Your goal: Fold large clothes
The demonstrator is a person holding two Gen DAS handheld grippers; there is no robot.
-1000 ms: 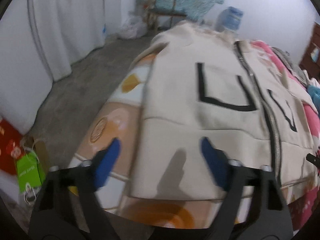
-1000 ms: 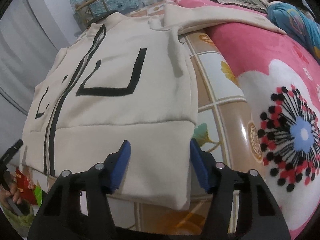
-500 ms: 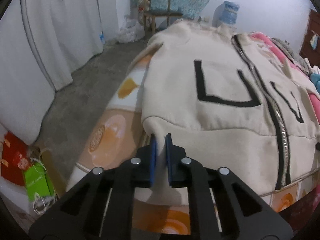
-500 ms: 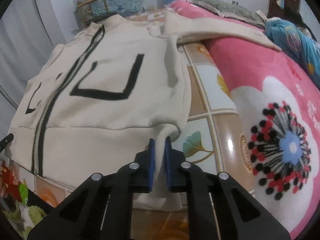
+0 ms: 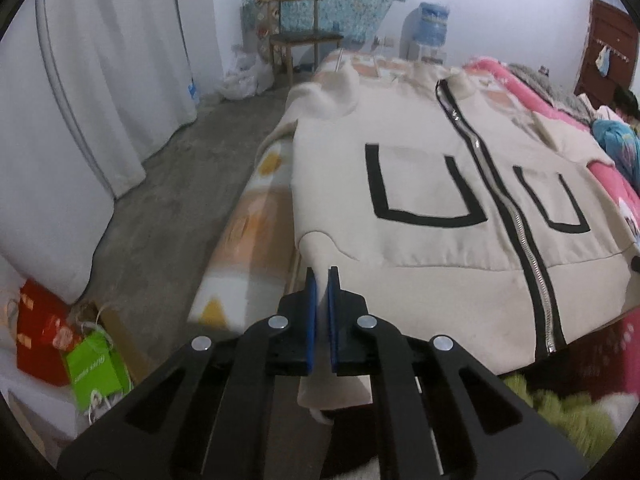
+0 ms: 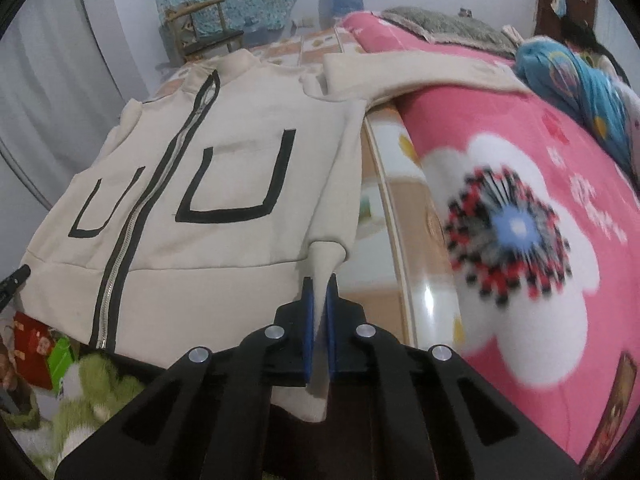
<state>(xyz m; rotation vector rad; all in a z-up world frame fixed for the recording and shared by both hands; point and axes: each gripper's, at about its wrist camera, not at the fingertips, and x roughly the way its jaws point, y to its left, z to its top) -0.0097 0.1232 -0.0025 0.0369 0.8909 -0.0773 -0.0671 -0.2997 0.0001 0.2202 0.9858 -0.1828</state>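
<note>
A cream zip jacket point(image 5: 432, 184) with black U-shaped pocket outlines lies front-up on the bed, collar at the far end. Its bottom band is raised off the bed and hangs taut between both grippers. My left gripper point(image 5: 322, 276) is shut on the hem's left corner, cloth pinched between the blue pads. In the right wrist view the same jacket point(image 6: 224, 184) spreads to the left, and my right gripper point(image 6: 319, 284) is shut on the hem's right corner. One sleeve point(image 6: 416, 68) stretches across the pink blanket.
A pink flowered blanket point(image 6: 520, 240) covers the bed's right side over a tiled-pattern sheet point(image 5: 248, 240). Grey floor point(image 5: 168, 208), white curtains point(image 5: 104, 80), a wooden chair point(image 5: 300, 44) and a water dispenser point(image 5: 430, 28) lie beyond. A green bag point(image 5: 94, 368) sits below left.
Both grippers went from open over the hem to shut on its two corners, then lifted and drew the bottom band up off the bed toward the cameras.
</note>
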